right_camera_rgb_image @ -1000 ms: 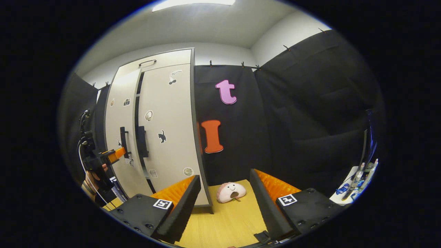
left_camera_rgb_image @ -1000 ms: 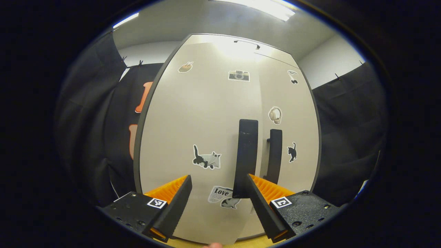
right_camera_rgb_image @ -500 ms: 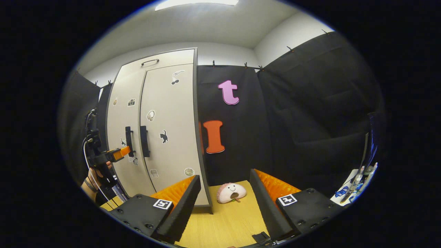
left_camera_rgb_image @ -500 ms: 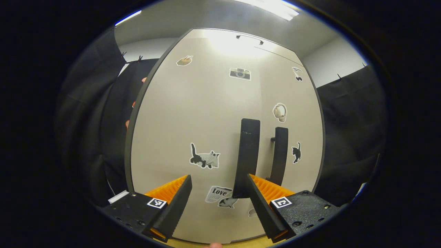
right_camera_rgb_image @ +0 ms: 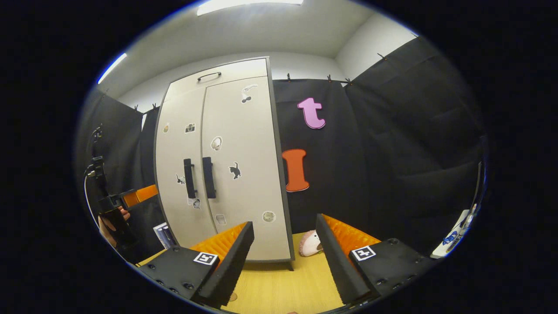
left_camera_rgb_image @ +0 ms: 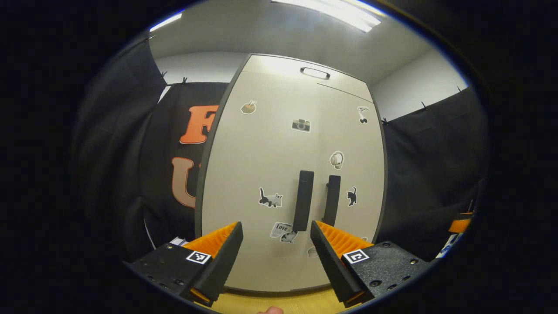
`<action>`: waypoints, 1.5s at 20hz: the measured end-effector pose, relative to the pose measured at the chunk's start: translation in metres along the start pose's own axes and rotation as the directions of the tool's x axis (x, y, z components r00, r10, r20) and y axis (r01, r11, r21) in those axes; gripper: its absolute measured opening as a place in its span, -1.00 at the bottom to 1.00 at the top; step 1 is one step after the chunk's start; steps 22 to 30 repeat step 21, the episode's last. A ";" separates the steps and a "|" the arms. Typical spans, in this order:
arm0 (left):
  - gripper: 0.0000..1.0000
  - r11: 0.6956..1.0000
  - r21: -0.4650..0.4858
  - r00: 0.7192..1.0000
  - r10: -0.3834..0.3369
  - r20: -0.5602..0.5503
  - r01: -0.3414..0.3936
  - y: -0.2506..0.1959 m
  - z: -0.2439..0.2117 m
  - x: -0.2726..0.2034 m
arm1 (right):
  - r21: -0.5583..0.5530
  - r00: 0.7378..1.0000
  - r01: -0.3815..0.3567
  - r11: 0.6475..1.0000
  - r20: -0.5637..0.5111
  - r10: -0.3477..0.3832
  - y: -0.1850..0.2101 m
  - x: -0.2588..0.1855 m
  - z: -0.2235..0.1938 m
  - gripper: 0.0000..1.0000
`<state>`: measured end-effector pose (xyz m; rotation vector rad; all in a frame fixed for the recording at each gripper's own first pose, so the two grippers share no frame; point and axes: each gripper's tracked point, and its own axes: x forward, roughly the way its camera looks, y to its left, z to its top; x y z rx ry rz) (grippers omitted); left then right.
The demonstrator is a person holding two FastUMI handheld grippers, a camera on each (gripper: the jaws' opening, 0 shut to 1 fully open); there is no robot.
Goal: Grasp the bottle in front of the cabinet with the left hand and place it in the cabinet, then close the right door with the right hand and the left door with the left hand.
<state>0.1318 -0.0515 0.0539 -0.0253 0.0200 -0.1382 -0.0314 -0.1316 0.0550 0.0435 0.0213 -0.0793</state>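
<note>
Cabinet, tall beige two-door unit with stickers, sits straight ahead of my left gripper in the left gripper view, both doors shut flush. My fingers are spread apart, nothing between them, clear of the door. Two black vertical bar handles are side by side just above my right finger. Light wooden tabletop runs under the fingers.

Right gripper view: my right gripper also gapes wide and empty, the same cabinet ahead and to its left, doors closed. Pink plush toy lies on the tabletop between my fingers, beside the cabinet's right foot. Far left, a hand holds the other gripper, off the door. I can't see the bottle.
</note>
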 end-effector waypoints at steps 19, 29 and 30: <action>0.91 0.982 0.031 0.982 0.187 0.004 -0.187 0.078 -0.029 -0.136 | -0.012 0.994 -0.113 0.994 -0.010 0.112 0.072 -0.006 -0.030 0.91; 0.91 0.979 0.032 0.980 0.201 0.000 -0.201 0.083 -0.032 -0.136 | -0.016 0.993 -0.120 0.993 -0.009 0.120 0.074 -0.005 -0.029 0.90; 0.91 0.979 0.032 0.980 0.201 0.000 -0.201 0.083 -0.032 -0.136 | -0.016 0.993 -0.120 0.993 -0.009 0.120 0.074 -0.005 -0.029 0.90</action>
